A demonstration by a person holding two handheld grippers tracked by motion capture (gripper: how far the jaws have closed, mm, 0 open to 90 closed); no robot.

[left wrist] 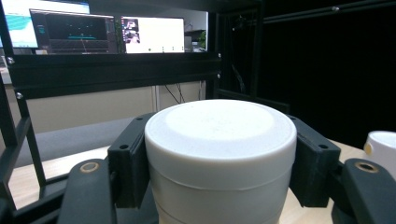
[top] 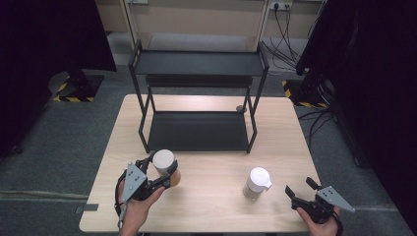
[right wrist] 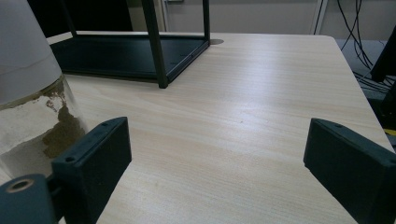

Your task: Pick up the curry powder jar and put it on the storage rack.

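Note:
A jar with a white lid and a brownish lower part is held near the table's front left, just in front of the black rack. My left gripper is shut on it, its black jaws pressed on either side of the white lid. A second white-lidded jar stands on the table at the front right, with tan and brown powder visible through its glass. My right gripper is open just to the right of that jar, low over the wood, holding nothing.
The two-tier black rack has a lower tray resting on the wooden table and an upper shelf above it. Monitors glow behind the rack. Cables lie on the floor at the back right.

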